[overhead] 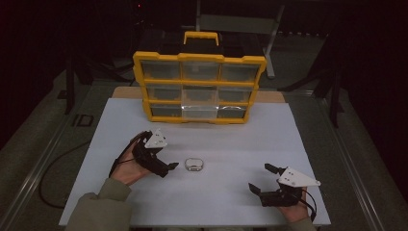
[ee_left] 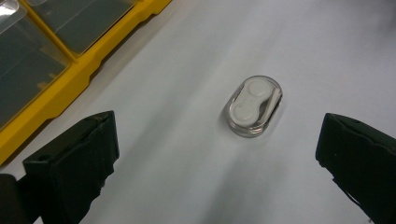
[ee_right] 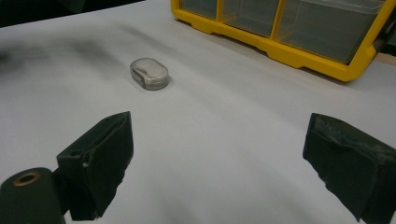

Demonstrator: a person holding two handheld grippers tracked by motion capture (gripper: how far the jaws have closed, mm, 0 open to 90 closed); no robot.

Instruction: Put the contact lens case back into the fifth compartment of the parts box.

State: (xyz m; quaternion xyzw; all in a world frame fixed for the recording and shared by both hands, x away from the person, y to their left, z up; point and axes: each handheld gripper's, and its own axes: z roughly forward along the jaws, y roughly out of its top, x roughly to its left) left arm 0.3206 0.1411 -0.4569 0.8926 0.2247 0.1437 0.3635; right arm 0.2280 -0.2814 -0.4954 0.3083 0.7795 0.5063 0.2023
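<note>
Dim lab: white table point(overhead: 269, 139), metal framing point(overhead: 274, 43)

white table point(overhead: 144, 125) fills mid-frame; yellow drawer organizer point(overhead: 198, 86) stands at its top centre edge; small clear oval case point(overhead: 194, 165) lies lower centre, well apart from organizer

small clear oval case point(ee_left: 254, 107), white insert, flat on white tabletop point(ee_left: 196, 56)
</note>
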